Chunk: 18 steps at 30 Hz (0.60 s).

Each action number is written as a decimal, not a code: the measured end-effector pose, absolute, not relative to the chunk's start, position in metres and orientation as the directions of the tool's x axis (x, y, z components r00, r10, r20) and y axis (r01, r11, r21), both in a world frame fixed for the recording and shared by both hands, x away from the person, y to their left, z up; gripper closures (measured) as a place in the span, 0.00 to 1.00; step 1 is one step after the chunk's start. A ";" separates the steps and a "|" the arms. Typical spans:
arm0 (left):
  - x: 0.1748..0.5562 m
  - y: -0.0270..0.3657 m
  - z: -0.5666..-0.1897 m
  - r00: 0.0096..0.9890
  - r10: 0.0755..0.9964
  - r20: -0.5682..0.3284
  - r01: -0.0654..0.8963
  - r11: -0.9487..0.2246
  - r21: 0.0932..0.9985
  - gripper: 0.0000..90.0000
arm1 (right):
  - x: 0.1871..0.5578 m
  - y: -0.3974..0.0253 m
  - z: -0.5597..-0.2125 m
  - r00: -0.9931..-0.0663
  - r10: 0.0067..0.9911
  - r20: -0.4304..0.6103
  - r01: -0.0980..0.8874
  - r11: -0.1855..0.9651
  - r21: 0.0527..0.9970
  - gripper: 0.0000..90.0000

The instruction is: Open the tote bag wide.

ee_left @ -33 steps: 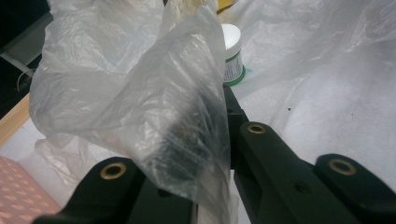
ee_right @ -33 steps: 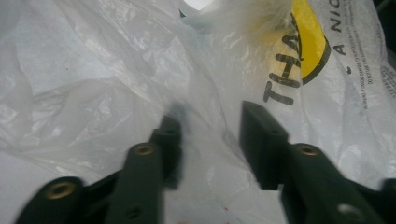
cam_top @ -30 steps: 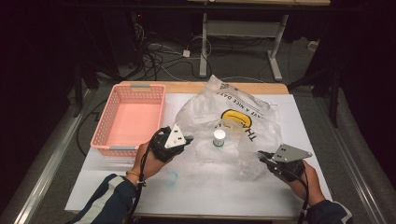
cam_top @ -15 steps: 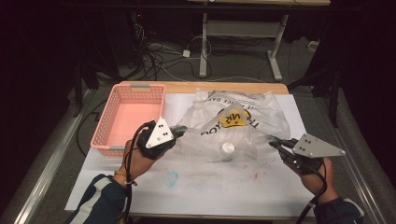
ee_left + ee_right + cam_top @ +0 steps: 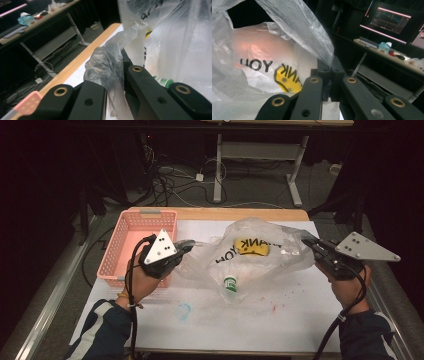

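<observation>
- Left gripper (image 5: 186, 246) pinches a bunched edge of the clear bag (image 5: 250, 255), jaws pressed on the film, just beside the pink basket (image 5: 131, 245)
- Right gripper (image 5: 309, 242) clamps the bag's opposite edge, jaws pressed together on it
- Bag hangs stretched between the two over the white sheet (image 5: 280, 310)
- A bottle (image 5: 229, 284) with a green label lies inside, low near the bag's front

A dim lab: paper-covered table (image 5: 300, 315), floor cables (image 5: 175, 185), lit monitors (image 5: 390, 20) on a bench (image 5: 387, 56).
</observation>
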State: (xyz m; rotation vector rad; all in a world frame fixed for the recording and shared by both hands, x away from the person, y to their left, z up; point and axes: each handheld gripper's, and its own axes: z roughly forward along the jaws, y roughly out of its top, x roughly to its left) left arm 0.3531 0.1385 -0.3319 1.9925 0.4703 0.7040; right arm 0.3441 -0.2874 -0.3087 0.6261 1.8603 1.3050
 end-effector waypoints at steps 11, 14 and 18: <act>0.377 0.131 -0.336 0.737 0.615 0.280 0.070 -0.481 0.874 0.97 | 0.401 -0.284 -0.334 -0.552 0.791 -0.265 0.082 0.368 0.926 1.00; 0.382 0.131 -0.337 0.738 0.620 0.267 0.077 -0.471 0.879 0.97 | 0.409 -0.288 -0.338 -0.539 0.804 -0.251 0.105 0.360 0.927 1.00; 0.386 0.126 -0.341 0.741 0.621 0.254 0.084 -0.460 0.884 0.97 | 0.413 -0.290 -0.342 -0.533 0.815 -0.229 0.118 0.339 0.933 1.00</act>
